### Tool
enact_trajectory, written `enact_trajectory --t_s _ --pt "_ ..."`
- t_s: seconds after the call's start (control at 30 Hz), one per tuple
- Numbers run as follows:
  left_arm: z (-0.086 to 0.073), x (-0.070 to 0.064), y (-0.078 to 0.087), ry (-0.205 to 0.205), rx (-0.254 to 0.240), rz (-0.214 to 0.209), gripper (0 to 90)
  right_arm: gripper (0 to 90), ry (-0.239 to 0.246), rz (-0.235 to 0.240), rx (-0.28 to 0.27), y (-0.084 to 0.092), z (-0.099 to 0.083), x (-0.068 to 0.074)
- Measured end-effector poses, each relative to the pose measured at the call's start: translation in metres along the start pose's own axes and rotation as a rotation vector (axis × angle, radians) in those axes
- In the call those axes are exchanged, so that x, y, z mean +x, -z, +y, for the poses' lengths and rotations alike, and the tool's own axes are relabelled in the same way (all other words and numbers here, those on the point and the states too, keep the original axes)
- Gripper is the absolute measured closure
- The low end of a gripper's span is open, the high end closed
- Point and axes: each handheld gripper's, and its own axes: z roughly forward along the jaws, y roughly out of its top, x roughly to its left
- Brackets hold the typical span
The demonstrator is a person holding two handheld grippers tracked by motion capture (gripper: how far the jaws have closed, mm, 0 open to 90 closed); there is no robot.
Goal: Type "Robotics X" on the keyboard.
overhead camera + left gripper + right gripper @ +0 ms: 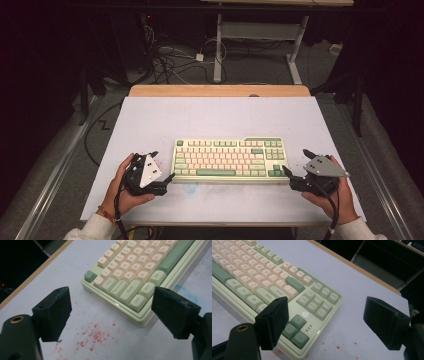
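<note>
A pale green keyboard (230,159) with cream and green keys lies flat in the middle of the white table (165,117). My left gripper (162,167) sits just off its left end, jaws open, nothing between them. In the left gripper view the keyboard's near left corner (140,296) lies between the spread jaws of that gripper (112,312). My right gripper (295,162) rests off the keyboard's right end, also open. In the right gripper view its jaws (332,323) straddle the keyboard's arrow-key corner (312,312).
Red specks (95,336) and a faint blue smear (182,290) stain the white table in front of the keyboard. A wooden strip (220,90) edges the far side. Cables (170,55) and a desk frame (260,45) stand on the floor beyond.
</note>
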Motion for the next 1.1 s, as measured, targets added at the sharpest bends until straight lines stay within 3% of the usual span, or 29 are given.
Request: enact_trajectory --t_s 0.37,0.7,1.1 --pt "-0.017 0.003 0.002 0.020 0.021 -0.004 15.5 20.3 -0.028 -0.017 0.029 0.003 -0.023 -0.007" --pt "-0.046 -0.001 -0.001 0.064 0.093 -0.026 15.5 20.4 -0.053 -0.034 0.071 0.001 -0.054 -0.011" --pt "-0.047 -0.002 -0.001 0.079 0.076 -0.028 15.5 19.7 -0.057 -0.022 0.048 0.004 -0.052 -0.009"
